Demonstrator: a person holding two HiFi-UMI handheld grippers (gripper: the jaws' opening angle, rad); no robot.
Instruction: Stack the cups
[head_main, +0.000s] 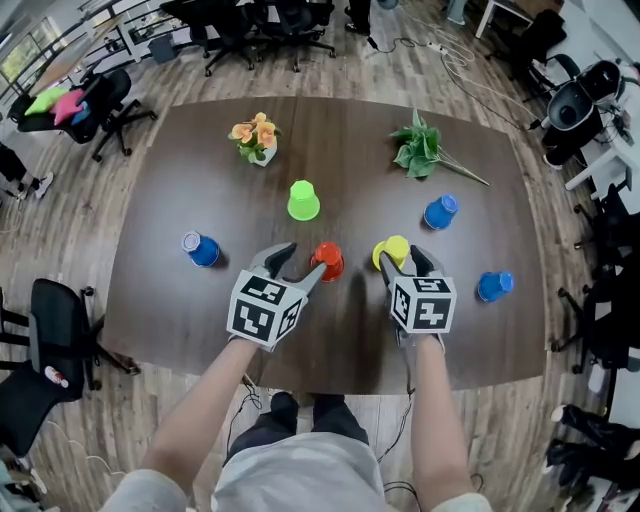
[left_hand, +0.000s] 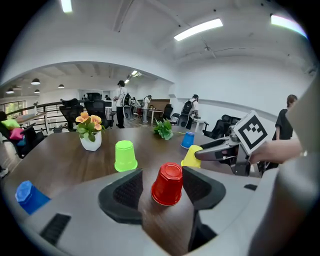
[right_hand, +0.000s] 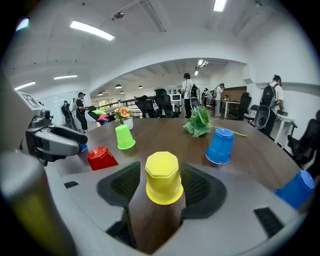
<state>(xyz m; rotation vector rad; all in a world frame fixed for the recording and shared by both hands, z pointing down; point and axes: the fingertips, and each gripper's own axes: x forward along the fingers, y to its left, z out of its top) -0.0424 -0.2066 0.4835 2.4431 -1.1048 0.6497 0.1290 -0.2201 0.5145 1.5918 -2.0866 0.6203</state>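
A red cup (left_hand: 167, 183) stands upside-down on the dark table (head_main: 330, 330), between the jaws of my left gripper (head_main: 303, 260). Those jaws stand wide, with a gap showing at the left pad. A yellow cup (right_hand: 163, 177), also upside-down, sits between the jaws of my right gripper (head_main: 402, 258), with a narrow gap at the left pad. In the head view the red cup (head_main: 328, 260) and yellow cup (head_main: 392, 250) stand side by side near the table's middle. A green cup (head_main: 303, 200) stands upside-down farther back. Blue cups lie at the left (head_main: 202, 249), right (head_main: 440, 211) and far right (head_main: 495, 286).
A white pot of orange flowers (head_main: 256, 138) and a leafy green sprig (head_main: 420, 148) sit at the table's back. Office chairs (head_main: 60, 350) ring the table, and people stand in the room behind. The two grippers are close together, almost side by side.
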